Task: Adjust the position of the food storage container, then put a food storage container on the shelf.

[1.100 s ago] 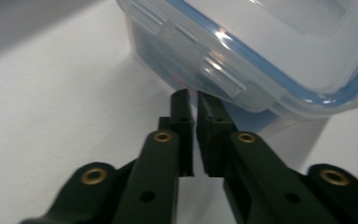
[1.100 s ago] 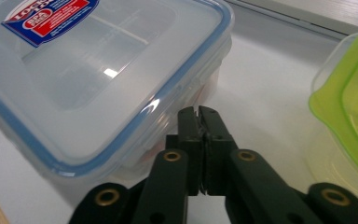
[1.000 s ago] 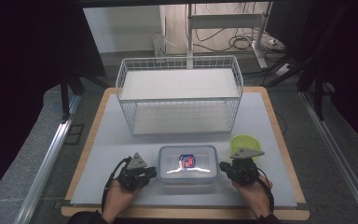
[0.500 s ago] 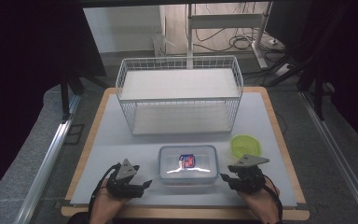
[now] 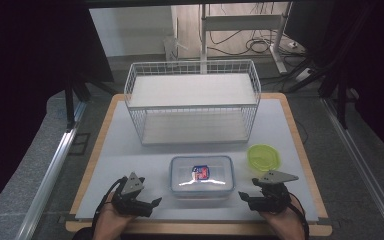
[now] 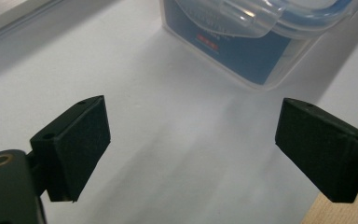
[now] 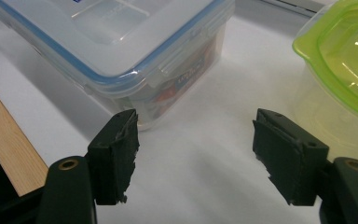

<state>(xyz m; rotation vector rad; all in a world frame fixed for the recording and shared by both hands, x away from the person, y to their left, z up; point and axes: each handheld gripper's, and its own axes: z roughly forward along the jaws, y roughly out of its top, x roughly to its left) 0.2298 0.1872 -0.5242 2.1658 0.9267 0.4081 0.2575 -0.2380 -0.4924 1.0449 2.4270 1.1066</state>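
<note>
Now the clear rectangular plastic box with a blue-rimmed lid (image 5: 201, 176) sits on the white counter (image 5: 130, 155) between both claws — left claw (image 5: 152, 204) and right claw (image 5: 243, 198) have just been opening, wide, nothing between them.

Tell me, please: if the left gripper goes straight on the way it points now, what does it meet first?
Most likely the clear box. The left gripper is open, with bare table between the jaws, and the box's near corner lies ahead, slightly off centre.
</note>
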